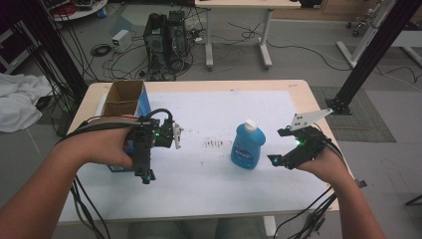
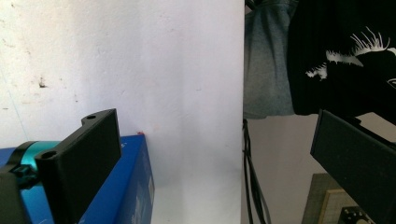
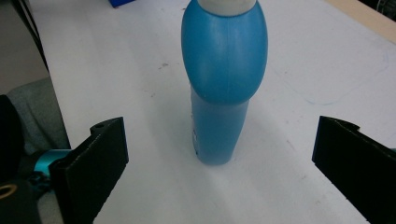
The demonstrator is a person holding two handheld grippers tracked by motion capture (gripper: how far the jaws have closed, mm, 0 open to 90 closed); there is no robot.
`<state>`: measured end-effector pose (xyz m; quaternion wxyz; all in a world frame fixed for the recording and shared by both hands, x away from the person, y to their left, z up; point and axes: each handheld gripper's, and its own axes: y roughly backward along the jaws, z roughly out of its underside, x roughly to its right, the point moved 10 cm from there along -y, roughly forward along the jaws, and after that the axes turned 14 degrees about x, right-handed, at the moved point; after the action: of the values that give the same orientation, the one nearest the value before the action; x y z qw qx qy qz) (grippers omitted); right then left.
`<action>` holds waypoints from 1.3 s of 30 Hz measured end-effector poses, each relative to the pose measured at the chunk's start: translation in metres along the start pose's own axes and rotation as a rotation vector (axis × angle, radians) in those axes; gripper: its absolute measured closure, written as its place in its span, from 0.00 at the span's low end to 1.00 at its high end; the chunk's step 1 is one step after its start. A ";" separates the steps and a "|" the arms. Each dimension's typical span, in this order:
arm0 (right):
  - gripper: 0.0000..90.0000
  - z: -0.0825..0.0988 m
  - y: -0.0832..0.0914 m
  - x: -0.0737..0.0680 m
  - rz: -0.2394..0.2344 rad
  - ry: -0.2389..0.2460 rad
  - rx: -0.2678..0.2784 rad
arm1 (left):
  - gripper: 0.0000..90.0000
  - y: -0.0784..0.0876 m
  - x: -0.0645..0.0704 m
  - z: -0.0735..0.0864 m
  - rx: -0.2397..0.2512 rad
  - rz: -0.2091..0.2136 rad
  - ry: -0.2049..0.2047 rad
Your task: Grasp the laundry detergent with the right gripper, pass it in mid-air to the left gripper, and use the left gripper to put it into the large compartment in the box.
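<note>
A blue bottle [image 1: 245,148] with a white cap stands upright on the white mat [image 1: 214,107], right of centre. My right gripper [image 1: 278,145] is just to its right, open, with its jaws aimed at it. In the right gripper view the bottle [image 3: 224,60] stands a little ahead of the right gripper [image 3: 222,126], centred between the wide-apart jaws and touching neither. An open blue box [image 1: 124,99] with a cardboard inside stands at the left. My left gripper [image 1: 142,169] is held beside it, turned toward the table's near edge. In its own view the left gripper [image 2: 212,126] is open and holds nothing, with the blue box [image 2: 135,186] by one jaw.
Small dark marks [image 1: 214,143] dot the mat between the grippers. The table's near edge [image 2: 243,70] and the person's dark clothing lie past it. Behind the table, a computer tower [image 1: 166,40], cables and a white desk [image 1: 239,30] stand on the floor. Black frame posts [image 1: 368,55] flank the table.
</note>
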<state>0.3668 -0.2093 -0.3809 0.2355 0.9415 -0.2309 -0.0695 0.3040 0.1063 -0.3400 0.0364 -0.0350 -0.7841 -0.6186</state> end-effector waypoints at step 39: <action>0.03 0.039 -0.072 0.007 -0.035 -0.053 -0.007 | 0.02 0.000 0.001 0.003 0.002 -0.003 -0.004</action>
<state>0.3929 -0.1727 -0.4491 0.2312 0.9424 -0.2203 -0.0995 0.3032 0.1096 -0.3408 0.0341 -0.0350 -0.7847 -0.6179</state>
